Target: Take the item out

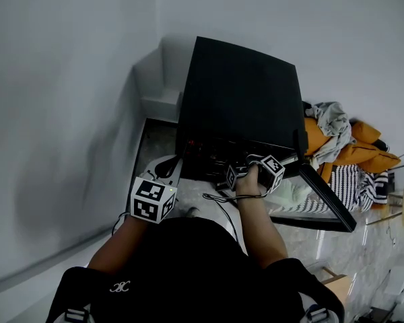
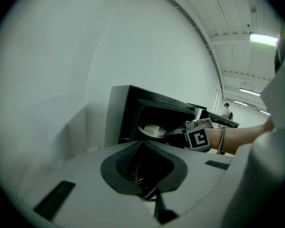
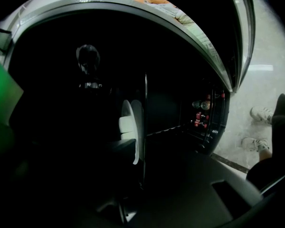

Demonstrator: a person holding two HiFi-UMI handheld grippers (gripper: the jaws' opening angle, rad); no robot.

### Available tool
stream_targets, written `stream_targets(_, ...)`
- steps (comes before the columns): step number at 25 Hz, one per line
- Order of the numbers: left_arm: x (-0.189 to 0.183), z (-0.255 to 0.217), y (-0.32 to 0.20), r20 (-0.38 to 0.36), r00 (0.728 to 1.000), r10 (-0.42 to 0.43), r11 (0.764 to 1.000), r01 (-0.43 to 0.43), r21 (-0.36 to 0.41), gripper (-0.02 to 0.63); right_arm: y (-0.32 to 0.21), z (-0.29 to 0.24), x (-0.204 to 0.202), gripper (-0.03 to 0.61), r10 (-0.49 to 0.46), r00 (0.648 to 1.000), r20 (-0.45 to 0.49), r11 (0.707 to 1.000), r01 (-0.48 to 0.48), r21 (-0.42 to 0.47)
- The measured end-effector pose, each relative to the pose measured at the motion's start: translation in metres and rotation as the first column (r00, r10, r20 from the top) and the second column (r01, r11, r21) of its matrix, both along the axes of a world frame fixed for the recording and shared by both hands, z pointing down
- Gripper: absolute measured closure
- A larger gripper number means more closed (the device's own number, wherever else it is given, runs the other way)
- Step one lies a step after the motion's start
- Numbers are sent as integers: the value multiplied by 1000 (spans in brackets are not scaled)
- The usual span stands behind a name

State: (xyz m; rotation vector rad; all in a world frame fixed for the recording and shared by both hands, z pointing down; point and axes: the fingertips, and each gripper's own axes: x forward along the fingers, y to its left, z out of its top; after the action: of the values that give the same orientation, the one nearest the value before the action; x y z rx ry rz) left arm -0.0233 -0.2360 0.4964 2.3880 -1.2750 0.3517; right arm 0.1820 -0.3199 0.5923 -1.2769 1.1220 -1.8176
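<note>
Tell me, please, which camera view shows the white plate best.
The left gripper view: the white plate shows clearly lit, pale food on it, held by the right gripper inside the black oven. The right gripper view shows the plate edge-on in darkness. The head view hides it.

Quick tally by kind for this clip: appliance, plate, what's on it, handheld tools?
Microwave: 1
White plate: 1
Pale item on the plate: 1
Tools: 2, left tool and right tool
Total: 5
</note>
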Motion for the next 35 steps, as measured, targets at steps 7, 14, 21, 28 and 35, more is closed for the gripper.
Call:
stream_targets(7,-4,4,1,-11,1000,-8,1000,8,-10,614,-1,-2,1,522,-16,1000,-26,999,15,-28)
stream_targets(14,-3,6,3,-13,1000,5,1000,-5,-15,614,1,-5,-1,555,-34,998,-47,999,34,-12)
stream_targets(21,0,4,6,-9,1000,25,1000,-25,-10,614,11,-6,-2,555,-31,999,-21,999,32,13)
stream_targets(28,8,5,10,-5,999,49,999,-50,-13,614,25,-6,-2,555,-39,999,-2,999,39,32)
stream_targets(35,10,7,14,4,998,58,998,-58,-20,614,37,-9,-1,555,-64,998,-16,997,65,50)
